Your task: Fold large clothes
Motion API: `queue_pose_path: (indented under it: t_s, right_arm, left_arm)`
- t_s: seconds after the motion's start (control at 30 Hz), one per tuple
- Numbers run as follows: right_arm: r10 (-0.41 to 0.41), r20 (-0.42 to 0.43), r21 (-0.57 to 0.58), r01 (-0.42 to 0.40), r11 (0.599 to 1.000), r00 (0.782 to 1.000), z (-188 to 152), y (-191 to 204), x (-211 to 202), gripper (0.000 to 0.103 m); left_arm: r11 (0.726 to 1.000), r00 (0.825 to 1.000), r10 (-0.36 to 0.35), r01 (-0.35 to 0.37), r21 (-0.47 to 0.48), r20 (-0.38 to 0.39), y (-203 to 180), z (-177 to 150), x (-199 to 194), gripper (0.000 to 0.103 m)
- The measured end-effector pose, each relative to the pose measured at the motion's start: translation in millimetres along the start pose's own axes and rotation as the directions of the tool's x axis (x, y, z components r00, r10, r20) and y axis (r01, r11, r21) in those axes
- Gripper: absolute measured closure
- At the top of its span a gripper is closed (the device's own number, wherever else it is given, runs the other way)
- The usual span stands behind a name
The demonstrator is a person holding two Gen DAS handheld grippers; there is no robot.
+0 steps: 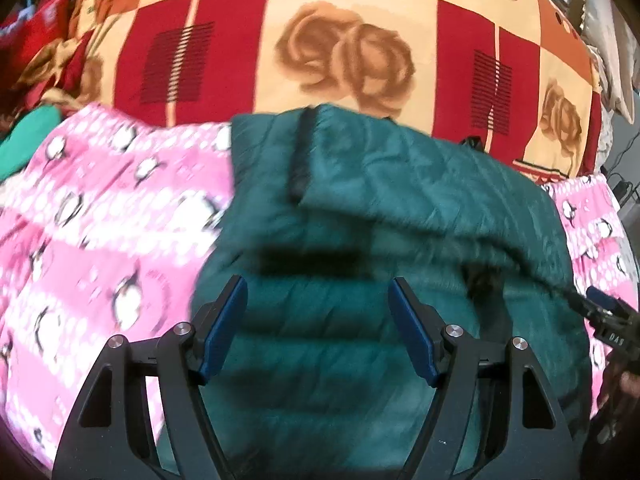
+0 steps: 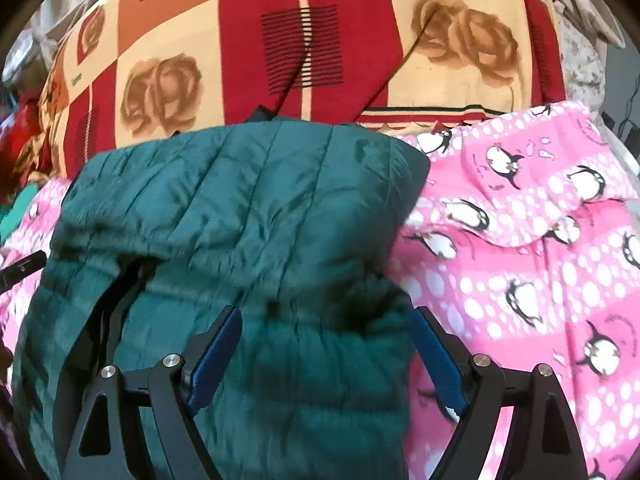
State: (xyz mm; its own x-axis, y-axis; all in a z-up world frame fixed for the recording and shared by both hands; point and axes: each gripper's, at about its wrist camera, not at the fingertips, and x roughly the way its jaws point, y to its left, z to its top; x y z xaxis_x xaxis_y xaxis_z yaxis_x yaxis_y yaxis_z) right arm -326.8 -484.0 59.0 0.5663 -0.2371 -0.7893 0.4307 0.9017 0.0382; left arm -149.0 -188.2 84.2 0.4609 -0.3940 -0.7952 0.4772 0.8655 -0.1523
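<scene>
- The green quilted jacket lies on a bed, on top of a pink penguin-print blanket, with a red and cream rose-patterned blanket spread behind it toward the far edge of the bed.
- In the right wrist view the same jacket shows as a compact bundle: its upper layer is doubled over the lower part, and a dark zipper or lining edge shows in a gap on its left side.
- The left gripper hovers over the near part of the jacket with its blue pads spread apart and nothing between them.
- The right gripper is likewise spread wide above the near right edge of the jacket, one pad over green fabric and the other over the pink blanket; it holds nothing.
- In the left wrist view, the tip of the right gripper shows at the right edge of the jacket.
- Judging by the layers, at least one fold looks done: the jacket is no longer laid out flat, and no loose sleeve is clearly visible.
- What seems left is perhaps one more fold to make the bundle smaller, and smoothing the puffy top layer, which sits uneven.
- The padded fabric looks springy, so a fold may open again unless pressed down.
- Blur hides the finer detail near the gripper pads.
</scene>
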Motion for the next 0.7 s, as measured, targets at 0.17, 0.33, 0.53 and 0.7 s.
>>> queue_pose_path:
  t_s: [0.17, 0.33, 0.53, 0.7]
  right_arm:
    - [0.005, 0.005, -0.017, -0.005, 1.000, 1.000, -18.6, 4.1, -22.3, 0.019]
    - [0.027, -0.003, -0.012, -0.027, 1.000, 1.000, -37.0, 8.2, -40.4, 0.019]
    - [0.055, -0.015, -0.010, -0.055, 0.998, 0.998, -63.0, 9.4, -64.1, 0.019]
    - [0.085, -0.044, 0.003, -0.085, 0.996, 0.995, -86.0, -0.4, -84.2, 0.019]
  left_arm:
    - [1.000, 0.999, 0.007, -0.008, -0.012, -0.032, 23.3, -27.8, -21.4, 0.030]
    - [1.000, 0.998, 0.014, -0.015, -0.019, -0.055, 39.7, -54.1, -39.0, 0.030]
    - [1.000, 0.997, 0.001, -0.002, -0.013, -0.075, 50.7, -81.1, -55.5, 0.030]
    - [1.000, 0.995, -0.007, 0.004, -0.029, -0.101, 62.0, -98.9, -63.8, 0.030]
